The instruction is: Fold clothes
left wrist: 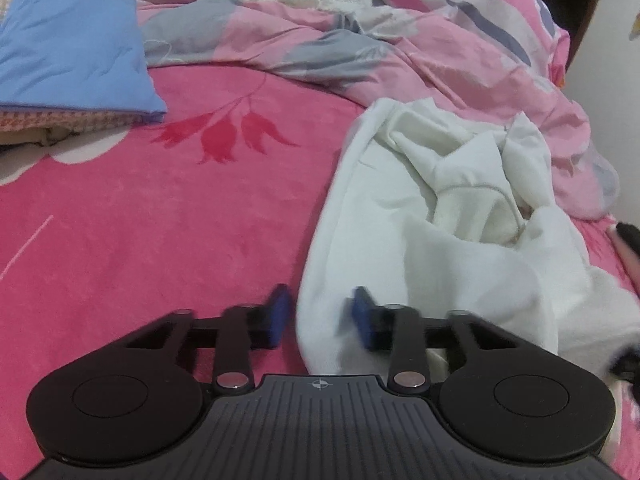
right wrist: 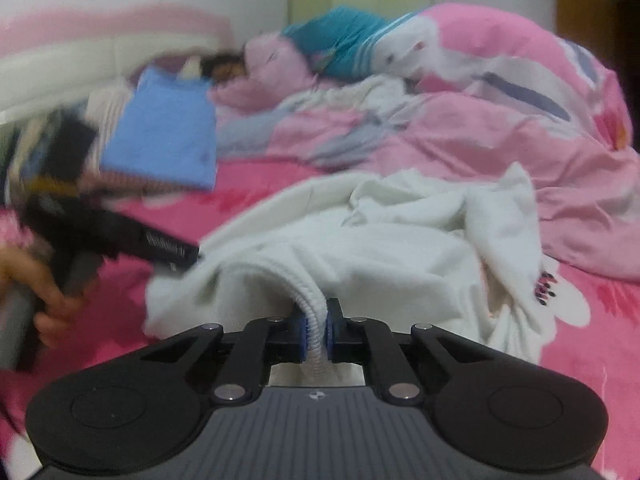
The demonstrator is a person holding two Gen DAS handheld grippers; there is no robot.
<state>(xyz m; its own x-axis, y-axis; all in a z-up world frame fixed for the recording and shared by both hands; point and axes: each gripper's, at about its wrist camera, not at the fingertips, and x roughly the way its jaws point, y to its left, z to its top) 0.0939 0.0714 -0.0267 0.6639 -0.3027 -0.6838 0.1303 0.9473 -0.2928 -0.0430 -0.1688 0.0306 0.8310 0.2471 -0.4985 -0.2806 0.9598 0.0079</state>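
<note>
- We are seeing a folded blue cloth (left wrist: 76, 40) lying at the far left on the pink floral bedspread (left wrist: 160, 208), on top of a checked pink fabric (left wrist: 60, 118).
- We are holding the left gripper (left wrist: 322, 314) low over the bedspread, at the near edge of the white garment (left wrist: 432, 216).
- Its blue pads (left wrist: 280, 312) are standing apart; a fold of the white garment is lying between them, and the right-hand pad is blurred, so we cannot tell whether either pad is pressing on the cloth.
- The white garment is lying crumpled on the right half of the bedspread, just in front of a rumpled pink and grey quilt (left wrist: 400, 52).
- In the right wrist view, a hand (right wrist: 44, 296) is gripping the left gripper's handle at the left edge, its tip reaching the garment's edge.
- We are pinching the garment's ribbed hem (right wrist: 314, 320) with the right gripper (right wrist: 316, 330), whose pads are pressing on it from both sides.
- A teal item (right wrist: 348, 40) is lying far back among the bedding.
</note>
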